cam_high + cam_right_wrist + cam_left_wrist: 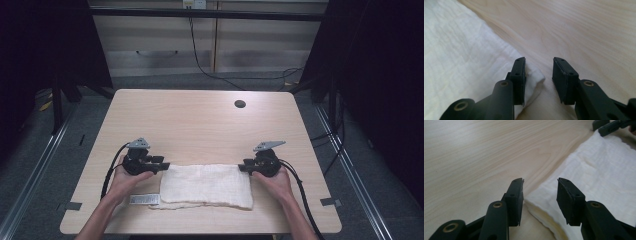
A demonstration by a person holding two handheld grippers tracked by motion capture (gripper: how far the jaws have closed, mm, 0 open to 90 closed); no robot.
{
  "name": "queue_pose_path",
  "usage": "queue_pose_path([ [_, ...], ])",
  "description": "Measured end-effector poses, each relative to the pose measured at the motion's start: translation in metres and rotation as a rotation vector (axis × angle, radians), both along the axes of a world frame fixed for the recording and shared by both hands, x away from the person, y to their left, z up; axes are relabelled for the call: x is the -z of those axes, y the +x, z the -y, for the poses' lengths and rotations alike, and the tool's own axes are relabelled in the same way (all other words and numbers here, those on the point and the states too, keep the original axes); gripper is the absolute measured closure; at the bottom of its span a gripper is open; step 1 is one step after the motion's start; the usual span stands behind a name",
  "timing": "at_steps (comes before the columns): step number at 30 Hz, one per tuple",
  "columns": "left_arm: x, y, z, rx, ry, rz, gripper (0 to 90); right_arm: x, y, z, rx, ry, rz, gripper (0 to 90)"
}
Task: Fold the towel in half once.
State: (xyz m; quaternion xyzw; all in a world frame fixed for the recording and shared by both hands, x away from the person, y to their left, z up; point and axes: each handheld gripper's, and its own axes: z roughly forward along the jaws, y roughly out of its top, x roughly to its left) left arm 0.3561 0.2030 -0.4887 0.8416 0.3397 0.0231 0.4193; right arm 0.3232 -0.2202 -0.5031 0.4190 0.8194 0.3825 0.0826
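Note:
A folded white towel (206, 186) lies flat near the front edge of the wooden table (200, 125), with a small label (145, 200) sticking out at its front left. My left gripper (164, 166) is at the towel's far left corner. In the left gripper view it (540, 181) is open, with that corner of the towel (599, 170) lying low between the jaws. My right gripper (243, 167) is at the far right corner. In the right gripper view it (539, 60) is open too, and the corner of the towel (461, 62) pokes out beside one jaw into the gap.
A dark round cable hole (240, 104) sits in the table's far right part. Bare wood stretches beyond the towel. The right gripper's jaws (611, 126) show far off in the left gripper view. Cables trail from both grippers over the front edge.

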Motion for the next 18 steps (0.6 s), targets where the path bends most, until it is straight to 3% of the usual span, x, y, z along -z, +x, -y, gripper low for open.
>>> queue_pose_path([
  [1, 0.003, 0.0, 0.003, -0.003, 0.035, 0.013, 54.7, 0.0, 0.0, 0.0, 0.001, 0.004, -0.002, 64.5],
  [2, 0.006, 0.001, 0.005, -0.006, 0.042, 0.018, 53.8, 0.0, 0.001, 0.0, -0.003, 0.001, 0.002, 64.9],
  [3, 0.008, 0.001, 0.006, -0.004, 0.015, 0.006, 53.6, 0.0, 0.0, 0.0, -0.002, 0.0, 0.003, 66.7],
  [8, 0.013, 0.0, 0.008, 0.027, 0.038, -0.006, 55.2, 0.001, 0.0, -0.003, -0.024, -0.001, 0.004, 82.3],
  [13, 0.016, 0.0, 0.004, 0.029, 0.001, -0.007, 56.2, 0.0, 0.001, -0.002, -0.037, 0.018, -0.008, 86.0],
  [18, 0.017, -0.001, 0.008, 0.068, 0.005, -0.001, 70.7, -0.002, 0.002, 0.001, -0.042, 0.048, -0.009, 87.3],
])
